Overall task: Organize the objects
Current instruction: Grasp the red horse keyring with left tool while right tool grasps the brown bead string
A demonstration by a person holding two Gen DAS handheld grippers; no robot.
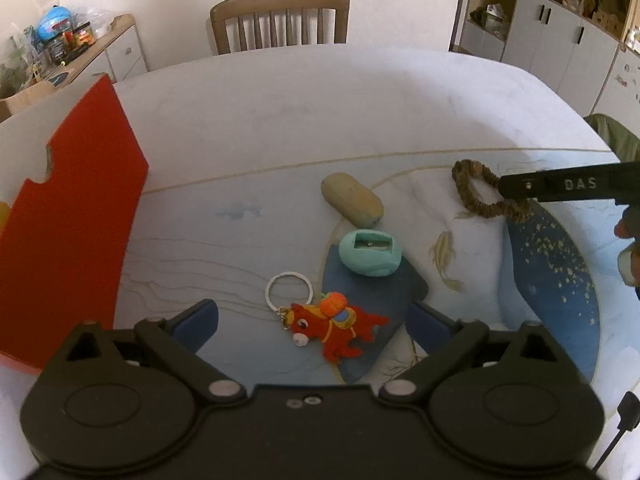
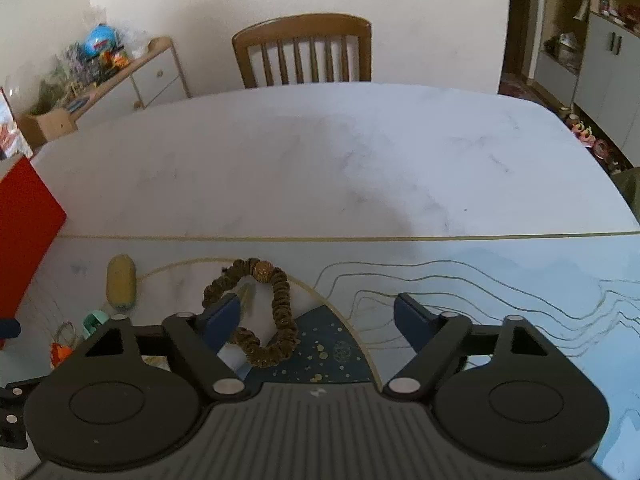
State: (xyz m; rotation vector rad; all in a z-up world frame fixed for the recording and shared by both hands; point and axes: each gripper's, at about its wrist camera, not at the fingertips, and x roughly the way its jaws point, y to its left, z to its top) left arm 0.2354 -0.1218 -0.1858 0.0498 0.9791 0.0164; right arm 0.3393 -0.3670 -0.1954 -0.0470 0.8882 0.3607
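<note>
On the far left we are seeing a red box (image 1: 72,216) standing on the table (image 1: 280,120); we are judging it stiff and the likely place for the small things. Our left gripper (image 1: 312,322) is hanging with its fingers spread wide and nothing pinched, the horse keychain (image 1: 336,330) lying on the mat between them. We are expecting the keychain to be light and rubbery, easiest to pinch across the body, since the thin ring (image 1: 289,291) would slip. Just beyond are lying a green sharpener (image 1: 370,254), hard and smooth, best taken across its short sides, and a tan eraser (image 1: 352,199), firm and grippy.

To the right, the beaded bracelet (image 2: 264,312) is lying on the mat, limp and light; we are thinking one side of the loop is the place to pinch. Our right gripper (image 2: 318,322) is wide apart, its left finger over the loop, gripping nothing.

The left view is showing the keychain and sharpener whole; the right view is cutting them off but showing the bracelet's big bead (image 2: 262,272) clearly.
</note>
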